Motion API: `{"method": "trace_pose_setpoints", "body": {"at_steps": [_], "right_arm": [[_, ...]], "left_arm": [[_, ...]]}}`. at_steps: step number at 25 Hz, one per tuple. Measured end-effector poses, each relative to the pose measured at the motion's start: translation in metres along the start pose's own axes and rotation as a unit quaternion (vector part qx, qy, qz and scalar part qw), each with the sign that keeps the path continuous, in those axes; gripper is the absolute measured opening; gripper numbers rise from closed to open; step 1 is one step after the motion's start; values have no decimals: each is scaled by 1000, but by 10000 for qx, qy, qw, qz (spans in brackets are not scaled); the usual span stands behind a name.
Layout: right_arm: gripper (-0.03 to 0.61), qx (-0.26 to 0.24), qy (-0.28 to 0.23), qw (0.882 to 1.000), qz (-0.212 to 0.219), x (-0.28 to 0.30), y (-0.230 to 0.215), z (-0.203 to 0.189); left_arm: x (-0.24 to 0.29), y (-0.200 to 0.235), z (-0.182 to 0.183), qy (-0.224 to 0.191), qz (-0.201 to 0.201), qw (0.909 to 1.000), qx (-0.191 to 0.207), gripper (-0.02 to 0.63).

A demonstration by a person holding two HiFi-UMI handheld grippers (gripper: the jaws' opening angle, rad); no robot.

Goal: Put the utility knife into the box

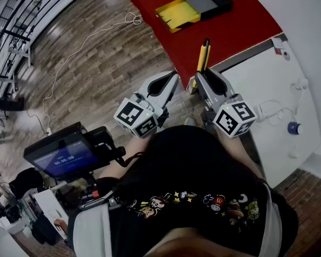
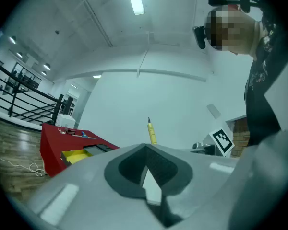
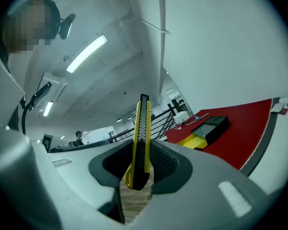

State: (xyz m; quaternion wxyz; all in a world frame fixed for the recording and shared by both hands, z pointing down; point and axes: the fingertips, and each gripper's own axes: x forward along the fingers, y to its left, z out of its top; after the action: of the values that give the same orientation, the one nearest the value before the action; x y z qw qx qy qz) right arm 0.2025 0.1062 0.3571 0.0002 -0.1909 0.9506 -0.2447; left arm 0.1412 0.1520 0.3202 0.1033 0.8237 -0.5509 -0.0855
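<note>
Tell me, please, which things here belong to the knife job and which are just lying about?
Job: knife, held in the right gripper; box, its yellow drawer slid out, on the red table.

Lying about: cable; screen; left gripper, holding nothing.

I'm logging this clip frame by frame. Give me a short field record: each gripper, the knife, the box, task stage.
left gripper: jaws together, nothing between them
right gripper: shut on the utility knife
utility knife: yellow and black, sticks out beyond the jaws, held clear of the table
box: black sleeve, yellow tray slid out, lying on the red table
stage: knife in hand, not yet in the box
</note>
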Motion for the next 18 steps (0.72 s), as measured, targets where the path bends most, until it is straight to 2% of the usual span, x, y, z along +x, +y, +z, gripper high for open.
{"method": "trace_pose_setpoints", "body": {"at_steps": [8, 12, 18], "right_arm": [[138, -51, -25, 9999, -126, -6, -7, 9], [140, -80, -40, 10000, -16, -10, -8, 10], [140, 76, 4, 10000, 6, -4, -55, 1]], "left_arm": [[7, 1, 2, 19, -64, 9999, -76, 2], [14, -2, -1, 57, -87, 9997, -199, 2], [50, 5, -29, 184, -49, 9995, -247, 2]]}}
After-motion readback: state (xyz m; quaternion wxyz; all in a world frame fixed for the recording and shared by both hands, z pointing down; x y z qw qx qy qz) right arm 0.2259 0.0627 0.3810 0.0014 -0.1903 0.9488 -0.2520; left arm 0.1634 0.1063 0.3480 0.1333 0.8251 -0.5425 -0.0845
